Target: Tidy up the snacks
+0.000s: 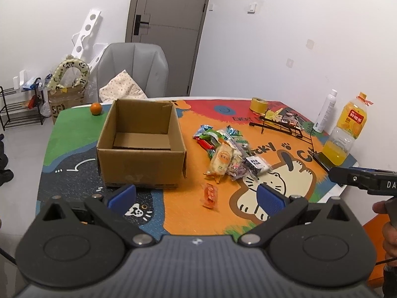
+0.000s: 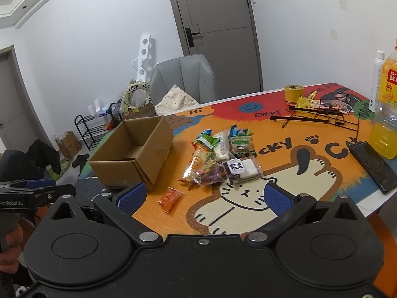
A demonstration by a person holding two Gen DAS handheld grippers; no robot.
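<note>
Between my spread left fingers point(image 1: 270, 198) lies an orange packet point(image 1: 210, 195). Right gripper point(image 2: 202, 196) gapes too, snack pile point(image 2: 219, 157) just ahead, cardboard box point(image 2: 135, 159) ahead-left.

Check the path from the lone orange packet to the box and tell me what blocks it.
Nothing visible does. The orange packet lies alone on the mat, apart from the snack pile, with bare mat between it and the open, empty box. Both grippers, left and right, hang open.
</note>
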